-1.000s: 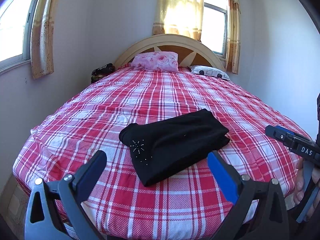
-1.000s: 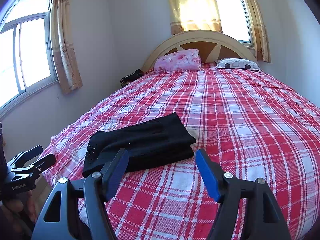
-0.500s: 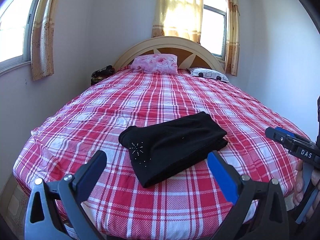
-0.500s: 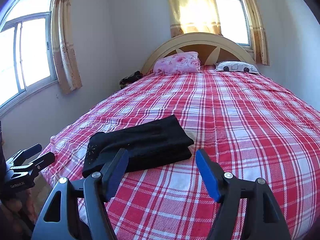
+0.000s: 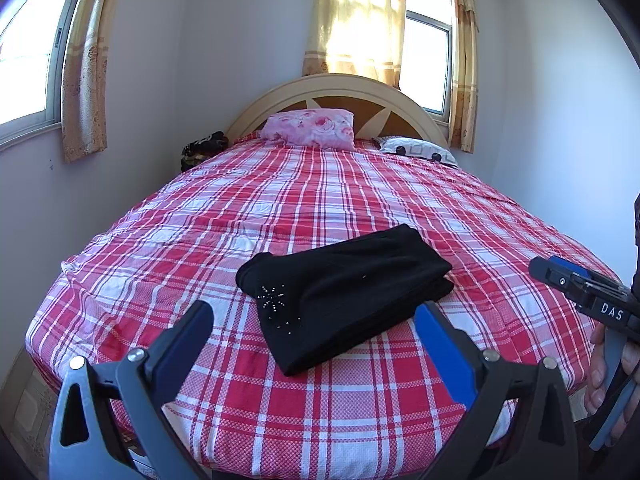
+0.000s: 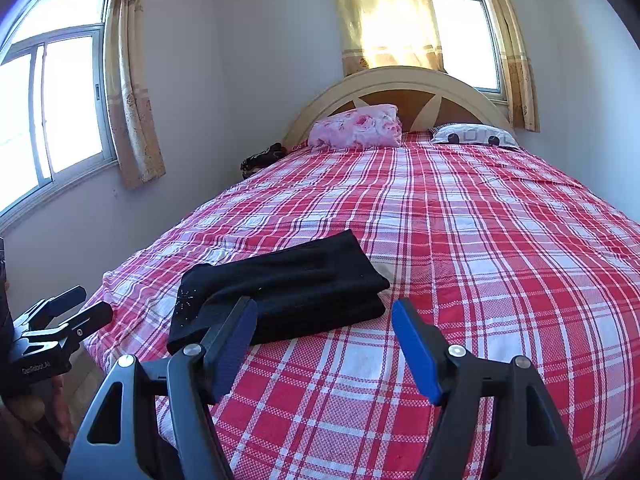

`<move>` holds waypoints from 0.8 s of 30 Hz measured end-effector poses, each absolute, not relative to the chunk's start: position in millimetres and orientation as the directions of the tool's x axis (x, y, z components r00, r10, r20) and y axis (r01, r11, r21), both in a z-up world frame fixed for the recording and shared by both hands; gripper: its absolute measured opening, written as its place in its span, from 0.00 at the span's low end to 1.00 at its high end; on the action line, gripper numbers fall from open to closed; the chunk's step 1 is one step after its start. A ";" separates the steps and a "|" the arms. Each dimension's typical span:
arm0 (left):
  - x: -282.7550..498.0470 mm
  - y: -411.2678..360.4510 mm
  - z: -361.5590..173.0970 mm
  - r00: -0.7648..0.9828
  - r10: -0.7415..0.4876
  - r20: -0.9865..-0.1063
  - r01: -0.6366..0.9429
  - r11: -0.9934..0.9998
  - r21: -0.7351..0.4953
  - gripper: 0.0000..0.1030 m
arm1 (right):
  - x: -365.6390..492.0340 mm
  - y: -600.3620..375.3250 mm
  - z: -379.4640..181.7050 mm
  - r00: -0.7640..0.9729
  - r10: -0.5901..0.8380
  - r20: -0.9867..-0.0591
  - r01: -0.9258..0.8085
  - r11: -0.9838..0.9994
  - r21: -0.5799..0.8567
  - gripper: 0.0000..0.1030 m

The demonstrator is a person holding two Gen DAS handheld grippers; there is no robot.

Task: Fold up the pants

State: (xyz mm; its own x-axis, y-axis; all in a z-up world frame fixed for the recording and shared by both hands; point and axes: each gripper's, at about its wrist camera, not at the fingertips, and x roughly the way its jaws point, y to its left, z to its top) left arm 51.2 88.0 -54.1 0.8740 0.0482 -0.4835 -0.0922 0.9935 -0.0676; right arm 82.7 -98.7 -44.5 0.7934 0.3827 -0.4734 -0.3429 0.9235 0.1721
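The folded black pants (image 5: 344, 284) lie flat on the bed (image 5: 320, 420), just ahead of the left tongs (image 5: 316, 338) and ahead-left of the right tongs (image 6: 324, 340). Both tongs hang above the bed's near edge, spread wide apart and holding nothing.

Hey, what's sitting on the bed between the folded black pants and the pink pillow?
Nothing but bare plaid bedspread lies between the pants and the pink pillow; both wrist views show it.
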 end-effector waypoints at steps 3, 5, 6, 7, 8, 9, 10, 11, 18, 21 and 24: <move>51.4 87.6 -54.0 0.873 0.047 -0.486 -0.090 0.994 -0.066 1.00 | 82.3 -98.4 -44.5 0.792 0.383 -0.475 -0.343 0.923 0.173 0.69; 51.9 87.2 -54.2 0.870 0.052 -0.490 -0.095 0.993 -0.064 1.00 | 82.0 -98.2 -44.8 0.792 0.384 -0.474 -0.344 0.923 0.173 0.69; 52.1 86.9 -54.4 0.869 0.052 -0.492 -0.095 0.993 -0.063 1.00 | 81.9 -98.2 -44.7 0.793 0.383 -0.474 -0.343 0.923 0.173 0.69; 51.9 85.9 -54.2 0.868 0.053 -0.493 -0.096 0.993 -0.062 1.00 | 82.1 -98.2 -44.8 0.792 0.384 -0.475 -0.344 0.923 0.173 0.69; 51.9 85.5 -54.1 0.868 0.054 -0.494 -0.096 0.994 -0.061 1.00 | 81.6 -98.3 -44.4 0.793 0.384 -0.474 -0.344 0.923 0.172 0.69; 52.0 84.9 -53.7 0.868 0.054 -0.494 -0.095 0.994 -0.059 1.00 | 81.7 -98.3 -44.5 0.794 0.383 -0.472 -0.344 0.923 0.171 0.69; 51.4 83.9 -52.9 0.869 0.055 -0.492 -0.094 0.994 -0.056 1.00 | 81.5 -98.2 -44.3 0.795 0.382 -0.471 -0.343 0.924 0.170 0.69; 51.2 84.6 -52.8 0.871 0.056 -0.488 -0.096 0.994 -0.057 1.00 | 81.1 -98.5 -44.2 0.796 0.382 -0.469 -0.343 0.924 0.170 0.69; 42.9 81.1 -40.3 0.900 0.058 -0.432 -0.092 0.994 -0.057 1.00 | 75.6 -101.4 -38.3 0.814 0.372 -0.445 -0.339 0.928 0.155 0.69; 40.5 83.7 -36.0 0.906 0.051 -0.420 -0.094 0.992 -0.084 1.00 | 73.4 -103.2 -34.2 0.822 0.371 -0.433 -0.340 0.928 0.150 0.69; 39.9 88.7 -34.4 0.907 0.049 -0.417 -0.104 0.989 -0.109 1.00 | 71.7 -103.2 -30.7 0.827 0.369 -0.425 -0.341 0.929 0.142 0.69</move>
State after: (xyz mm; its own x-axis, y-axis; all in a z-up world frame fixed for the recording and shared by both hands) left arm 39.9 88.7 -34.4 0.9075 0.0492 -0.4172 -0.1036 0.9887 -0.1087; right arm 71.7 -103.2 -30.7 0.8265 0.3688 -0.4252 -0.3415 0.9291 0.1420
